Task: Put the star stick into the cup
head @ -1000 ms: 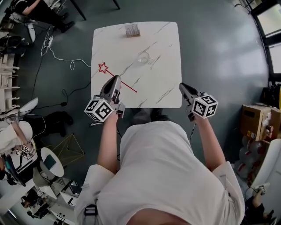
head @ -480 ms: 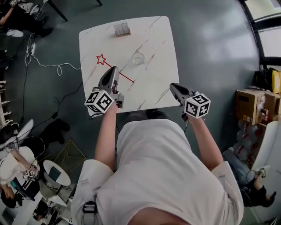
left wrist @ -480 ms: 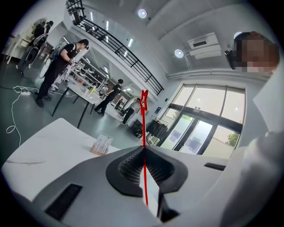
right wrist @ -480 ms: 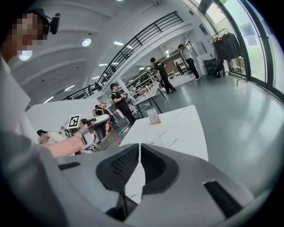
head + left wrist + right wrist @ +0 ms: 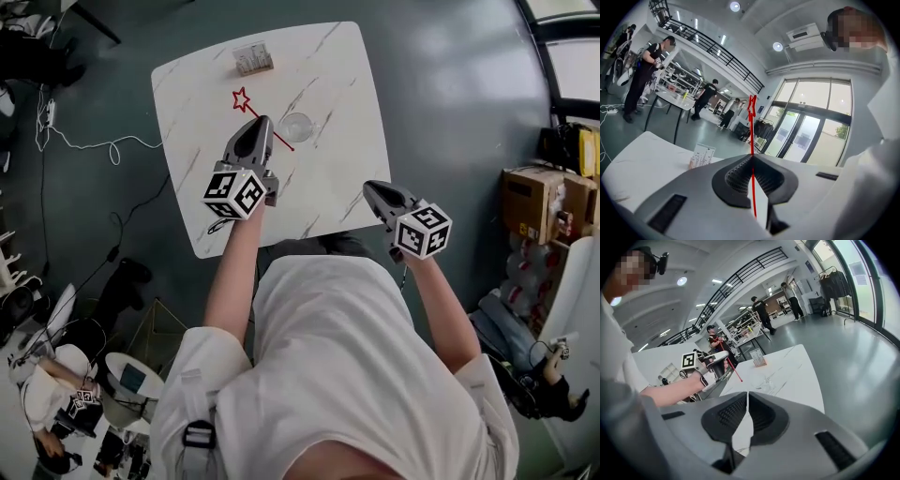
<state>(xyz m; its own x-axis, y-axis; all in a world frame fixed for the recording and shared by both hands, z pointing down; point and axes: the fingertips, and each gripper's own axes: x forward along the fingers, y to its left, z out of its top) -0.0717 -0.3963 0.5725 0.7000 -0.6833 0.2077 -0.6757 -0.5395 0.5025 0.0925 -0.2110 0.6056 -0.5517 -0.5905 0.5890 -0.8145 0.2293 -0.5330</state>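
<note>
- Over the table [image 5: 347, 84], at about 11 o'clock from the person, the left gripper [image 5: 262, 125] is clamped tight on the stick [image 5: 282, 140], with only the thin red rod between its pads.
- The stick sticks out both sides of the jaws: the star end points to 10 o'clock, the plain end to 4 o'clock. The right gripper view shows it tilted, with the star end higher.
- The plain end is just beside the cup [image 5: 298, 127], at the cup's 7 o'clock; I cannot tell if they touch.
- A second ago the same grip held the stick near the table's left edge, well short of the cup; gripper and stick have since travelled toward 1 o'clock, up to the cup.
- The cup stands as before, with the card stand [image 5: 251, 58] at its 11 o'clock by the far edge.
- The right gripper [image 5: 369, 188] has its jaws together on nothing and hangs at the near edge, at 5 o'clock from the cup, about where it was.
</note>
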